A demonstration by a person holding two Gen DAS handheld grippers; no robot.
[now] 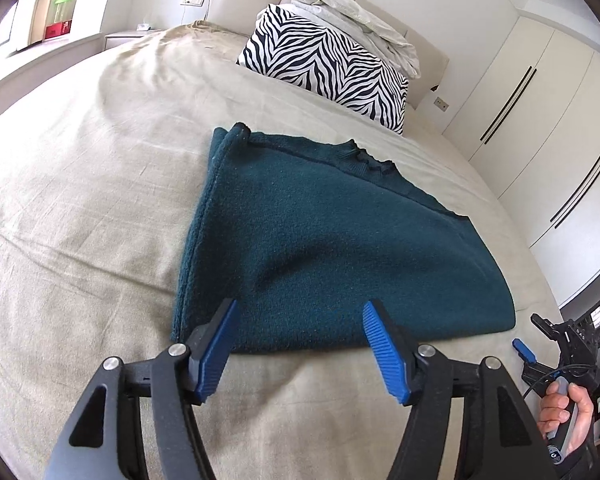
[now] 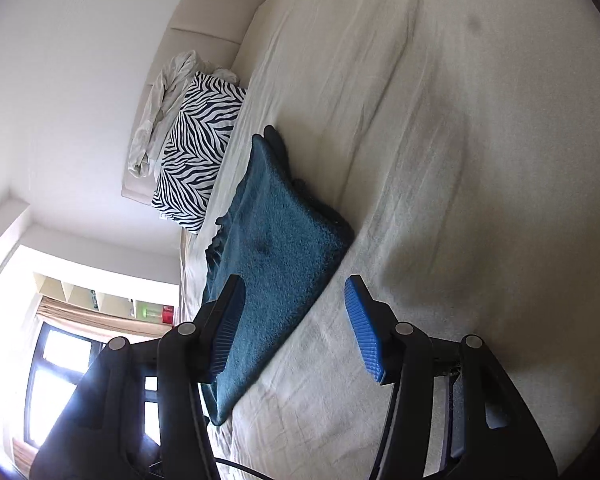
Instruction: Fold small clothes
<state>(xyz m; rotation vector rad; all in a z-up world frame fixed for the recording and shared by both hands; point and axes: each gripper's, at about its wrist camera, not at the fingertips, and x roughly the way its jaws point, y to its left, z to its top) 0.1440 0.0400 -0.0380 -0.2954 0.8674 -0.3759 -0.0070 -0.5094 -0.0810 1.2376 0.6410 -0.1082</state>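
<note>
- The teal knit sweater (image 1: 324, 240) lies on the bed (image 1: 80, 220), on the beige sheet, already folded into a compact, roughly rectangular stack with the neckline at the far edge.
- No sleeves stick out at the sides in either view, so the side folds look done; the near hem sits doubled over, judging by the thick edge.
- The left gripper (image 1: 300, 344) hovers just short of the near edge, its blue pads spread wide with nothing between them: released, not touching the knit as far as the left wrist view shows.
- The right gripper (image 2: 296, 328) comes in from the sweater's side, rolled over so the bed looks tipped in its view; its jaws stand apart and grasp nothing.
- Its left pad overlaps the sweater's near corner in the picture, but whether it touches the fabric cannot be told.
- In the left wrist view the right gripper shows at the lower right, held by the person's hand (image 1: 564, 412), off the cloth and over bare sheet.
- Behind the sweater a zebra-print pillow (image 1: 328, 72) leans at the headboard with a crumpled pale duvet (image 1: 352, 12) piled on it, well apart from the work.
- Judgement: this garment looks close to finished; one more fold in half, or simply a tidy and set-aside, seems all that is left.
- No other small clothes show in these frames, so how many remain cannot be told.
</note>
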